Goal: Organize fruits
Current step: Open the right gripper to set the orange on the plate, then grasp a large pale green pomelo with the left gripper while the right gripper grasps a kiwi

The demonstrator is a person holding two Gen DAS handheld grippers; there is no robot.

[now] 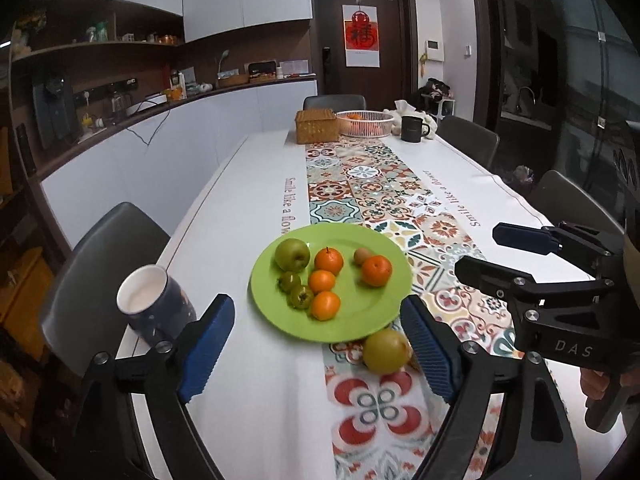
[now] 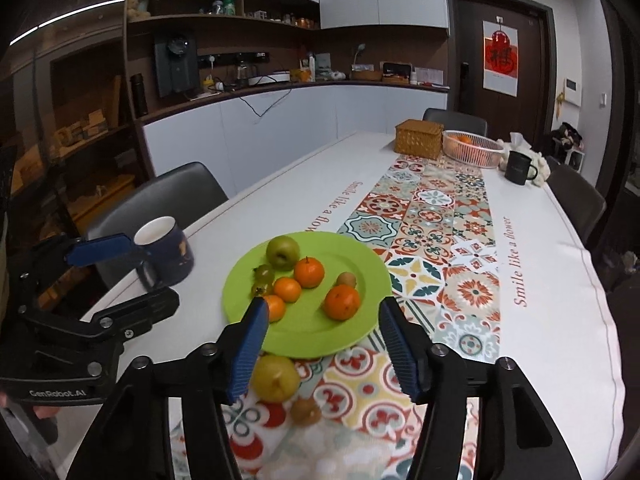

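Yellow-green pear (image 2: 275, 378) off the plate (image 2: 320, 340), beside wide-spread, empty right claw (image 2: 326, 350).

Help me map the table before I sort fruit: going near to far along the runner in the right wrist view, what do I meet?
Small brown kiwi → yellow-green pear → green plate → wicker box and white fruit basket at the far end.
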